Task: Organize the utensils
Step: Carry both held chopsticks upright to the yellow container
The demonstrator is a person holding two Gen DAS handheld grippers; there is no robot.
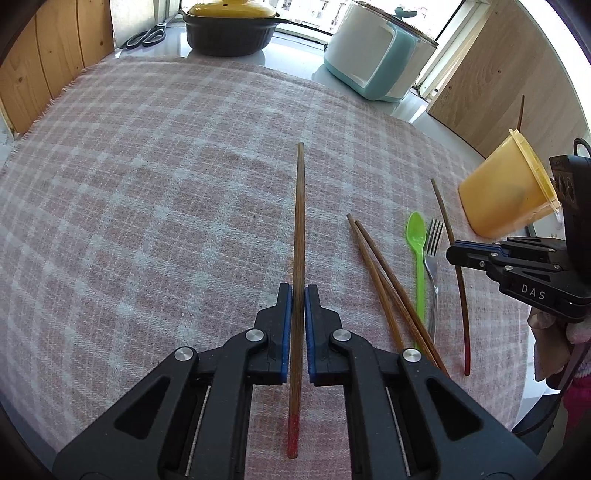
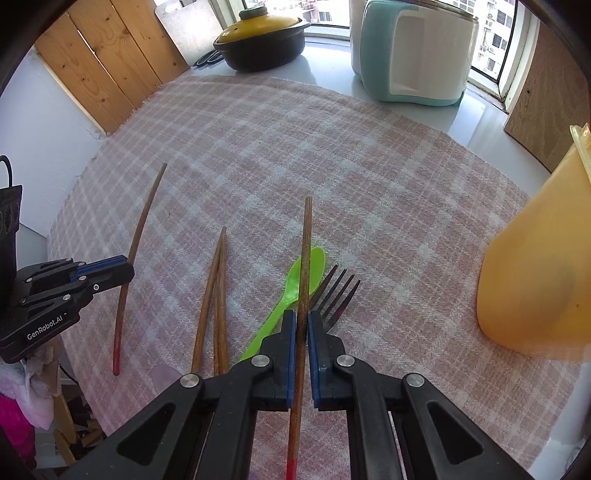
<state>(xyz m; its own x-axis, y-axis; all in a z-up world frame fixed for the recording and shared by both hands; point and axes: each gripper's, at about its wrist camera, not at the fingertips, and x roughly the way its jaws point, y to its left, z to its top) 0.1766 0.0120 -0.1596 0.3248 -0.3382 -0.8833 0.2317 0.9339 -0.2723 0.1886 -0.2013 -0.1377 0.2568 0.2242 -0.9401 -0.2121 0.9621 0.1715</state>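
Note:
My left gripper [image 1: 298, 291] is shut on a red-tipped wooden chopstick [image 1: 300, 221] that points forward above the plaid cloth. My right gripper [image 2: 302, 318] is shut on another red-tipped chopstick [image 2: 305, 258]; it also shows in the left wrist view [image 1: 456, 254]. On the cloth lie a pair of brown chopsticks [image 2: 216, 295], a green plastic spoon [image 2: 295, 284] and a metal fork [image 2: 338, 291]. An orange cup [image 2: 535, 266] stands at the right, with one chopstick [image 1: 521, 110] sticking out of it.
A black pot with a yellow lid [image 2: 262, 40], scissors [image 1: 146, 35] and a teal and white appliance [image 2: 413, 51] stand at the back by the window. Wooden boards [image 2: 107, 62] line the left side. The cloth [image 1: 147, 184] covers most of the table.

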